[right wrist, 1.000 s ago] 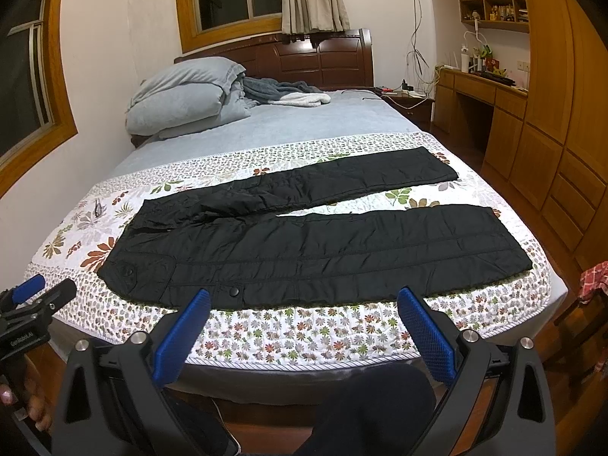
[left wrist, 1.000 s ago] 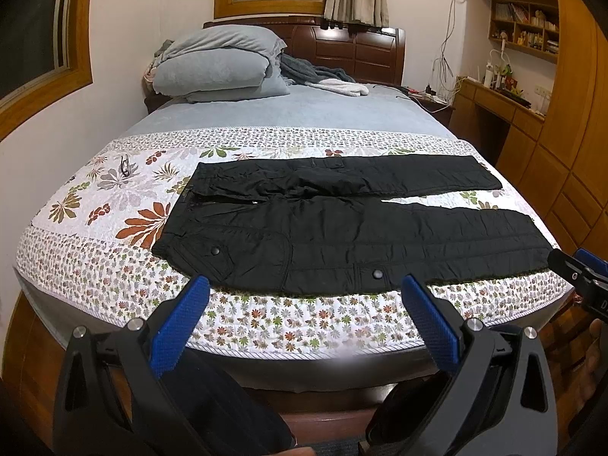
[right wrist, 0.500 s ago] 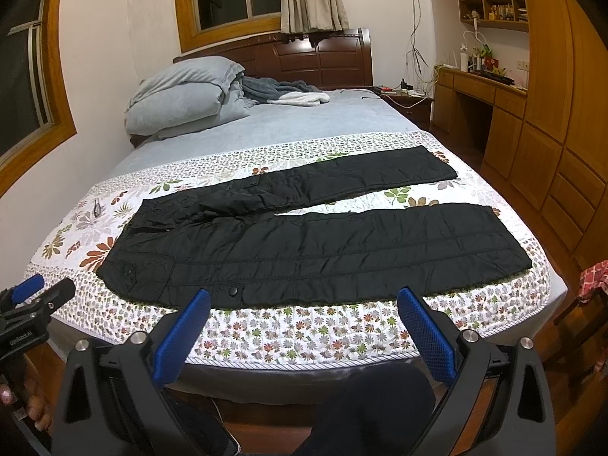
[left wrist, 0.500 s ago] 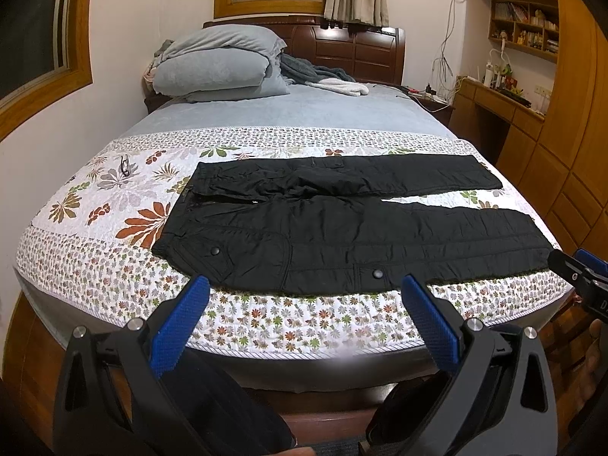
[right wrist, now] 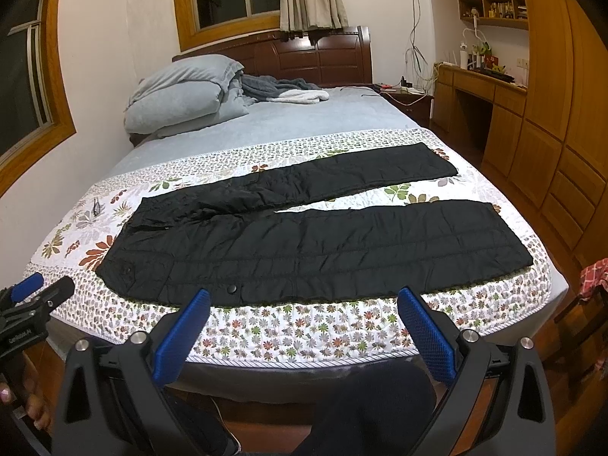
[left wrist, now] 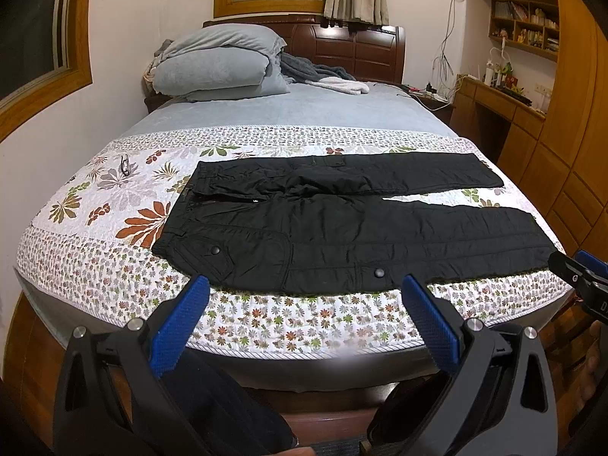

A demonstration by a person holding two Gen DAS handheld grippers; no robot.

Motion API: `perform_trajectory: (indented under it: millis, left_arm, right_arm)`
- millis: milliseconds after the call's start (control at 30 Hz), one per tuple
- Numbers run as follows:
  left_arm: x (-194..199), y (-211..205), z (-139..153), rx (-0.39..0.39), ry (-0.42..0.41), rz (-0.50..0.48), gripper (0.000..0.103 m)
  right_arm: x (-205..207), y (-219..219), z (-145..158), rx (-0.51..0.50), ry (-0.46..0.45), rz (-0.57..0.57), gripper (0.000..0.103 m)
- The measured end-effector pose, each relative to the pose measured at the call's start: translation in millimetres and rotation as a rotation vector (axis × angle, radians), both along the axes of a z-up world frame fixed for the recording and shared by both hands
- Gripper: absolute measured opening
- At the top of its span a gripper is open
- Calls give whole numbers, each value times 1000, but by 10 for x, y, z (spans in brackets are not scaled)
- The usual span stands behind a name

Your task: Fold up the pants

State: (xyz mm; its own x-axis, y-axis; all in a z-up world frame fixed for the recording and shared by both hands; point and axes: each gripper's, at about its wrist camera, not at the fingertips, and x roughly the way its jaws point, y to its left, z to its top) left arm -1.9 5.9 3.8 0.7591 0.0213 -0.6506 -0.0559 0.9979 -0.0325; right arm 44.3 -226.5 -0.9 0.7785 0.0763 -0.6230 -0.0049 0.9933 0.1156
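Both grippers, left (left wrist: 304,323) and right (right wrist: 304,334), hung wide and empty short of the bed (left wrist: 304,326). The pants (left wrist: 342,228) lay flat on the quilt, legs splayed; the slick padded fabric might slip from a shallow pinch.

No visible change; pants (left wrist: 342,224) flat on bed, both grippers unmoved.

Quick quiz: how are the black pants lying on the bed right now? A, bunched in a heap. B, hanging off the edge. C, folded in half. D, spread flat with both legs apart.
D: the black pants lie flat on the floral quilt, legs separated by a gap.
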Motion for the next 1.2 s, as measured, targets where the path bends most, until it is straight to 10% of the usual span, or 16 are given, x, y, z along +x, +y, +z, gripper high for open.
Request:
perform_trajectory:
  millis: [500,733,1033,1200]
  left_arm:
    - [454,696,-513,-197,142,-24,100]
    - [1230,2103,-1168,-534,336,68,100]
    - [1706,3016,-1850,-884,353,215,100]
    - [1882,2959,-1970,-884,366,247,100]
  right_arm:
    - [290,-302,-293,73,43,-17,100]
    - [807,-1007,-836,201,181,-41,100]
    - [977,-1621,-1347,290,256,-108,100]
    - [1030,-1810,-1444,363,241,-115,99]
